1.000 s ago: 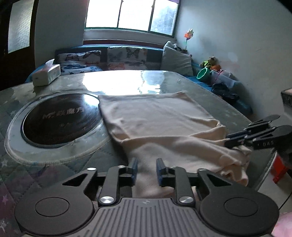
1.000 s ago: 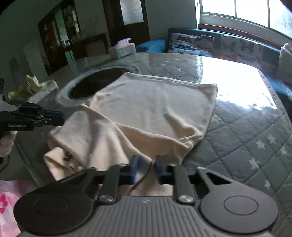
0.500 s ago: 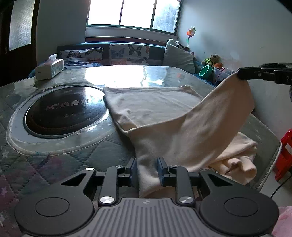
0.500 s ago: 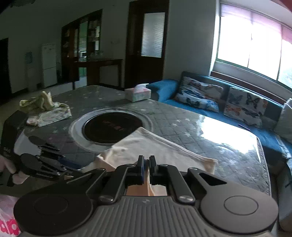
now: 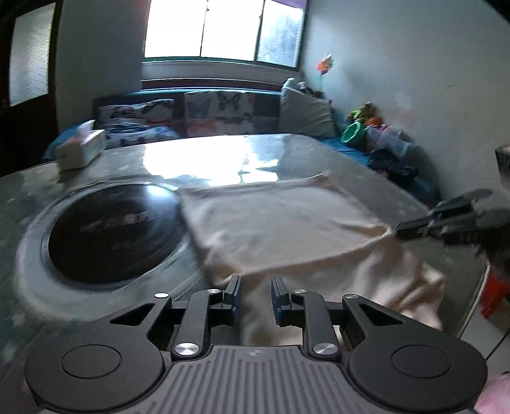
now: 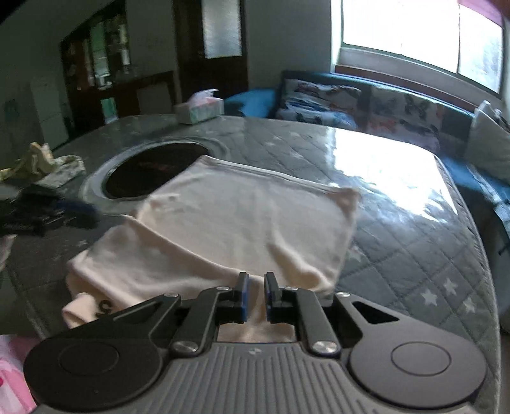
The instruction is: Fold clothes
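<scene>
You are in a home living room: a blue sofa with butterfly-print cushions under a window, a tissue box on the quilt-covered table, a dark wooden cabinet.

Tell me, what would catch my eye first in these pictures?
A cream cotton garment lies spread on the grey star-quilted table, its near part folded over and rumpled at the table's edge. Beside it, set into the table, is a round black glass cooktop. At the bottom of each view a black gripper stands open over the cloth.
</scene>
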`<action>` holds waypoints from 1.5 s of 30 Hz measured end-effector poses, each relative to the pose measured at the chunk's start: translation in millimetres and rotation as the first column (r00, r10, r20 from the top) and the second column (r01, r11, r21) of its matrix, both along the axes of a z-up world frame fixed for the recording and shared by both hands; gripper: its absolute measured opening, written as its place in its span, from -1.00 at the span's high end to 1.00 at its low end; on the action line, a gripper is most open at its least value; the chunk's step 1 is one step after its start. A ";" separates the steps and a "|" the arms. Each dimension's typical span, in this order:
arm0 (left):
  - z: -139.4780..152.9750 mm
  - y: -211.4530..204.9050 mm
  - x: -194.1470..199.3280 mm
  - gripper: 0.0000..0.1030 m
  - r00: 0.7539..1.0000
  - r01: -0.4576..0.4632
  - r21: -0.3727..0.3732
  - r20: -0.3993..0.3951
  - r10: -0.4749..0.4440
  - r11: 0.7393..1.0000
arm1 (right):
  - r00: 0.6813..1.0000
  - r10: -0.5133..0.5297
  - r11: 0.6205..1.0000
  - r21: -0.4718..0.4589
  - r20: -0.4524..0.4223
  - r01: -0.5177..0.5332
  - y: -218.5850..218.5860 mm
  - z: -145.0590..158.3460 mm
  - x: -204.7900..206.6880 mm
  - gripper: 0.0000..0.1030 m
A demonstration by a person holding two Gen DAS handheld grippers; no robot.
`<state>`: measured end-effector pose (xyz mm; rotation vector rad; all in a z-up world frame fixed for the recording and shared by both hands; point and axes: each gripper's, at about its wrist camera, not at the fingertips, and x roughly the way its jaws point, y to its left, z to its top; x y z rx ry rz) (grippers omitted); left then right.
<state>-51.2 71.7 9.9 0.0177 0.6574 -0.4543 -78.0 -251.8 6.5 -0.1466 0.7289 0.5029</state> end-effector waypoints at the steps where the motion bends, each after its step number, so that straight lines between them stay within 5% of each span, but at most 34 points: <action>1: -1.7 -6.0 5.0 0.57 1.000 0.017 -0.012 -0.003 -0.017 1.000 | 1.000 0.021 1.000 -0.003 0.001 -0.021 4.8 -1.5 0.2 0.80; 10: -28.9 -29.6 33.0 0.57 1.000 0.014 0.091 -0.001 -0.014 0.996 | 0.999 0.048 0.998 -0.031 -0.006 -0.048 20.8 -28.5 13.8 0.78; 26: -19.4 -24.9 23.2 0.55 0.998 -0.032 0.142 0.049 0.025 0.989 | 0.994 0.107 0.990 -0.090 -0.019 -0.108 14.6 -17.6 -19.4 0.62; 34: -12.5 -51.3 -0.5 0.55 0.992 0.113 0.100 0.042 -0.117 0.989 | 0.988 0.153 0.987 -0.043 0.014 -0.152 33.1 -13.3 -8.2 0.62; 45: -32.7 -72.2 -24.2 0.56 0.976 0.211 0.167 0.026 -0.218 0.963 | 0.980 0.200 0.979 -0.048 0.004 -0.200 46.8 -23.0 -21.0 0.56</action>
